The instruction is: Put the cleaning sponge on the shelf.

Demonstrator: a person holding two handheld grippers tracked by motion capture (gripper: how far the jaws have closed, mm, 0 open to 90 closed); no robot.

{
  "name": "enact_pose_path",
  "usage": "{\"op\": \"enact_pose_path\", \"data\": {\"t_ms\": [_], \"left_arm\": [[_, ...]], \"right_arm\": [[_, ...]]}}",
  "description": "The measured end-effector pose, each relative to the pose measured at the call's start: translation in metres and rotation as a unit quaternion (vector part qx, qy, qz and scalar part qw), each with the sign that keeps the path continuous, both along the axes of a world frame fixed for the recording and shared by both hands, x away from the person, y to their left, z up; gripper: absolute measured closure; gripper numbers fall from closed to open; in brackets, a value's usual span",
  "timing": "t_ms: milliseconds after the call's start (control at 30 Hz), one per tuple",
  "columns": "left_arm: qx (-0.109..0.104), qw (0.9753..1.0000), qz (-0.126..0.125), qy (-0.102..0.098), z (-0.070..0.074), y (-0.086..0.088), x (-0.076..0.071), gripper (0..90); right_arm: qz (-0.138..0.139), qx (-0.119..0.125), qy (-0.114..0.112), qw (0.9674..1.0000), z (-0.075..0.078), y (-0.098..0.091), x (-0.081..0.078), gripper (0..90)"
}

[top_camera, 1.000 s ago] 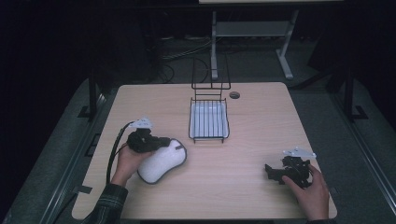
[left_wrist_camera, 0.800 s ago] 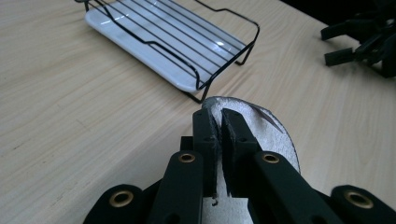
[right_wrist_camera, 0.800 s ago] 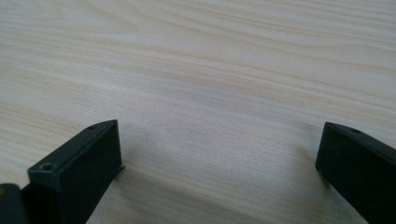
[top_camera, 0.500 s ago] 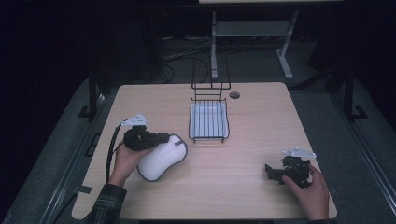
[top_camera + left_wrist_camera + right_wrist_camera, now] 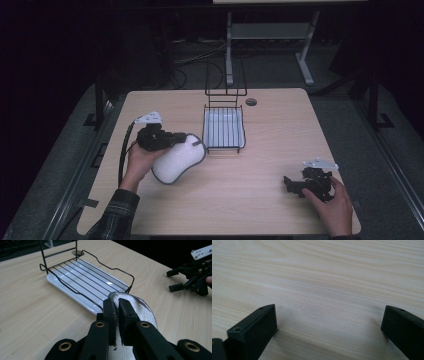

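A white, fuzzy insole-shaped slipper [image 5: 177, 159] with a grey rim lies on the light wooden counter [image 5: 250, 200], just beside a black wire rack [image 5: 224, 131] set on a white tray [image 5: 65, 287]. The left gripper [image 5: 181, 138] has its jaws clamped on the slipper's edge. The right gripper [image 5: 290, 184], jaws spread wide and holding nothing, rests well apart on bare wood.

The place looked like a lab or test room set up for recording. A pale wooden table [image 5: 260, 210] stood alone on grey floor mats [image 5: 395, 150] in a dark, unlit room. Beyond its far edge, loose cables [image 5: 195, 55] lay on the floor beside the white metal legs of another stand [image 5: 305, 65]. Nothing homely surrounded it.
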State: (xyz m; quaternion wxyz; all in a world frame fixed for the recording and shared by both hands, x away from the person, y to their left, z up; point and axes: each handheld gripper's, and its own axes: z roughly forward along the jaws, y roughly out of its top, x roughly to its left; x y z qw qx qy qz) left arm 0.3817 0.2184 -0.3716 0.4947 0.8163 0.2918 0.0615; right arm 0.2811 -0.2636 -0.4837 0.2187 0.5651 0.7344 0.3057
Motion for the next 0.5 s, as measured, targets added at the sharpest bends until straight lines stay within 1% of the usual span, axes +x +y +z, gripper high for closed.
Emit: {"op": "enact_pose_path", "data": {"t_ms": [200, 300, 400, 467, 500], "left_arm": [[0.001, 1.0000, -0.001, -0.004, 0.005, -0.005, 0.009, 84.9], [0.001, 1.0000, 0.001, -0.003, 0.005, -0.006, 0.012, 84.9], [0.000, 1.0000, 0.004, -0.004, 0.007, -0.010, 0.019, 84.9], [-0.005, 1.0000, 0.006, -0.005, 0.008, -0.013, 0.022, 85.0], [-0.003, 1.0000, 0.006, -0.004, 0.008, -0.014, 0.024, 84.9]], "right_arm": [[-0.001, 0.000, 0.000, 1.0000, 0.000, 0.000, 0.000, 0.0], [-0.001, 0.000, 0.000, 1.0000, 0.000, 0.000, 0.000, 0.0], [-0.001, 0.000, 0.000, 1.0000, 0.000, 0.000, 0.000, 0.0], [-0.001, 0.000, 0.000, 1.0000, 0.000, 0.000, 0.000, 0.0], [-0.001, 0.000, 0.000, 1.0000, 0.000, 0.000, 0.000, 0.0]]}}
